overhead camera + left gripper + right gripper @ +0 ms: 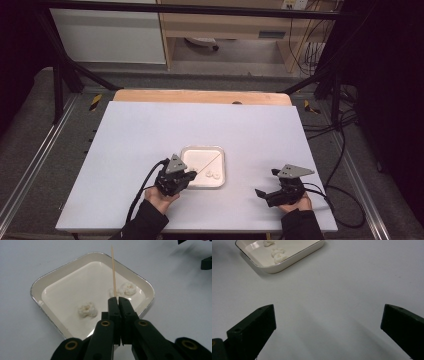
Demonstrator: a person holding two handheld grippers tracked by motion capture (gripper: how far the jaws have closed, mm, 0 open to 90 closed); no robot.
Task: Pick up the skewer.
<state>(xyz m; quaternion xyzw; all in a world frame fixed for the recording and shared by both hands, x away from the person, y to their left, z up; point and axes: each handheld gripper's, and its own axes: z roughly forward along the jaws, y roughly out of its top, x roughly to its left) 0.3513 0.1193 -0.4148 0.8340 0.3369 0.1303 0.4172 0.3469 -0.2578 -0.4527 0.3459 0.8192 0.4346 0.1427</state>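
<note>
A square white tray (202, 148) lies on the pale table near its front middle. Two white puffy pieces (87, 310) (127, 288) rest inside it. My left gripper (118, 300) is shut on the lower end of a thin wooden skewer (113, 272), which slants up over the tray, passing beside the farther piece. In the high view this gripper (192, 175) sits at the tray's front left corner with the skewer (210, 162) crossing the tray. My right gripper (328, 310) stands wide open over bare table, well to the right of the tray (294, 256), with nothing between its jaws.
The table's front edge (200, 231) runs just below both hands. A wooden strip (200, 96) borders the far side. Black cables (145, 185) trail from each gripper. Metal frame legs and floor cables surround the table.
</note>
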